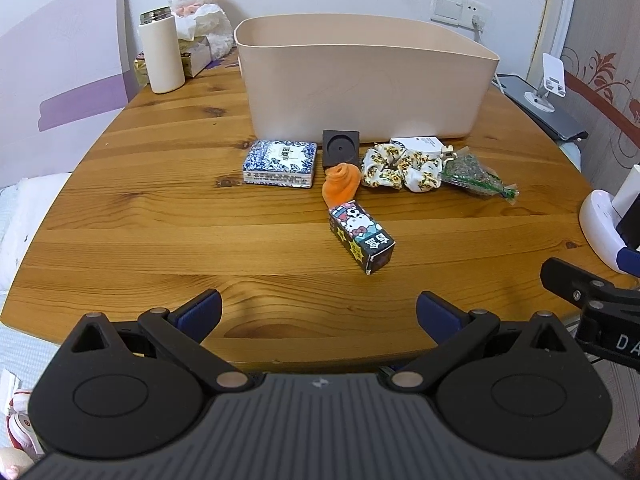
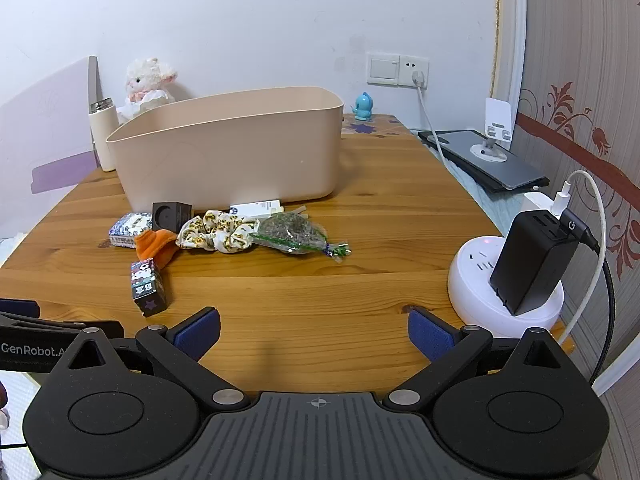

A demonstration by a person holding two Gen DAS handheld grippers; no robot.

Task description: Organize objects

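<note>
A beige bin [image 1: 360, 80] [image 2: 228, 152] stands at the back of the wooden table [image 1: 160, 200]. In front of it lie a blue-white patterned box [image 1: 280, 164] [image 2: 128, 230], a black cube [image 1: 341, 148] [image 2: 170, 216], an orange cloth [image 1: 340, 184] [image 2: 154, 246], a floral scrunchie [image 1: 400, 168] [image 2: 218, 232], a white box [image 1: 420, 144] [image 2: 256, 208], a green packet [image 1: 476, 176] [image 2: 296, 236] and a cartoon carton [image 1: 360, 236] [image 2: 147, 286]. My left gripper [image 1: 319, 312] and right gripper [image 2: 314, 332] are open and empty over the table's near edge.
A white bottle [image 1: 162, 56], a plush lamb [image 1: 200, 8] and a tissue box stand back left. A white power hub with a black charger [image 2: 528, 260] sits at the right edge. A tablet and phone stand [image 2: 492, 148] lie back right. A blue figurine [image 2: 363, 106] stands behind the bin.
</note>
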